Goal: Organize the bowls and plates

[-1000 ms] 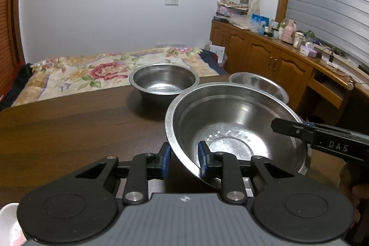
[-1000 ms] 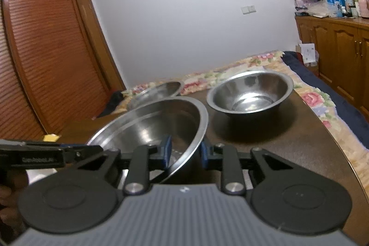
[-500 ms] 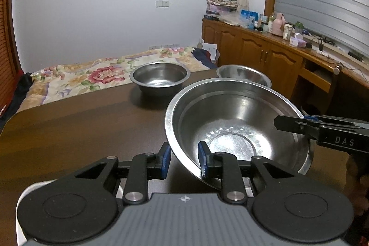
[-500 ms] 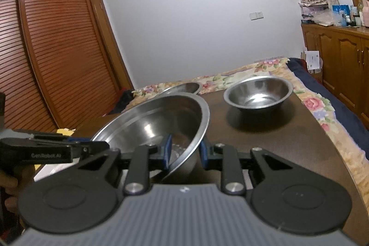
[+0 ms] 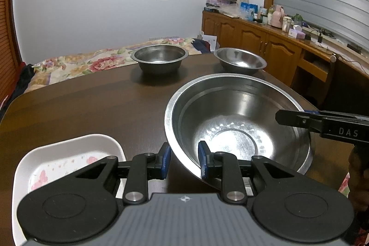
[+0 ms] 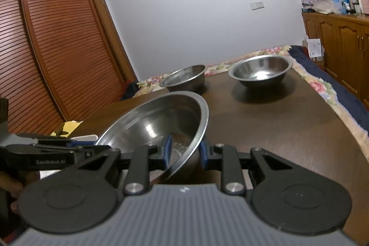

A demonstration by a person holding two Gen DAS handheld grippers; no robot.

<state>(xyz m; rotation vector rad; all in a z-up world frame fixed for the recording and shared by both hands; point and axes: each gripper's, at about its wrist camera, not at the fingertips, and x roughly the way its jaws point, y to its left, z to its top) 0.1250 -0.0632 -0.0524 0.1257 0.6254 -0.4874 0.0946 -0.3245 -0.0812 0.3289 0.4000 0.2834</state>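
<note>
A: Where is the big steel bowl [image 5: 237,128]?

B: Right in front of both hand-held grippers. The left hand-held gripper [image 5: 183,159] pinches its near rim, one blue pad inside and one outside. The right hand-held gripper [image 6: 184,155] pinches the rim on the other side the same way. The bowl looks lifted and tipped a bit.

A: What is close by?

B: A white plate with pink flowers [image 5: 66,158] lies on the brown surface [image 5: 92,107], just to the left of the left hand-held gripper. Two smaller steel bowls sit far ahead: a deep one [image 5: 159,58] and a wider one [image 5: 239,60] to the right of it.

A: What could go wrong?

B: I think the bowl could slip. The rim is thin and smooth, and only small pads hold it. If one hand pulls away or goes faster than the other, the rim could slide out and the bowl would bang down.

A: Anything else?

B: It could bump the white plate if it goes down too far to the left. Steel on a plate could chip it.
</note>
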